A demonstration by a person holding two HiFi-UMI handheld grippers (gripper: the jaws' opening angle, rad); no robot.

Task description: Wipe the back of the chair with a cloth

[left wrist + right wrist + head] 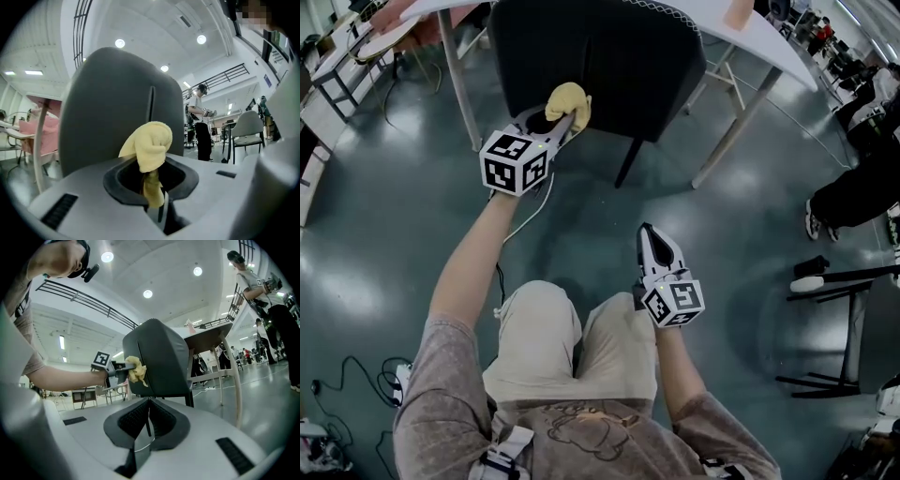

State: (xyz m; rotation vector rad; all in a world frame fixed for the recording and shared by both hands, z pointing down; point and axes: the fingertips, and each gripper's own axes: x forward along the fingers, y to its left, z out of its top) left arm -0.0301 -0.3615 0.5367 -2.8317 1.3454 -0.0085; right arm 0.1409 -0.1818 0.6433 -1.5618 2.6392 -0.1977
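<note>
Yellow terry cloth (569, 98) pinched by left tool (561, 119) at dark grey padded chair back (609, 56); press flat, sweep evenly; right tool (650, 232) pressed together, idle.

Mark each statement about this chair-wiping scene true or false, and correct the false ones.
1. The left gripper grips a yellow cloth. True.
2. The cloth lies on the floor. False: it is held up against the chair back.
3. The right gripper holds a second cloth. False: it is shut and empty, held low beside the person's leg.
4. The chair stands at a white table. True.
</note>
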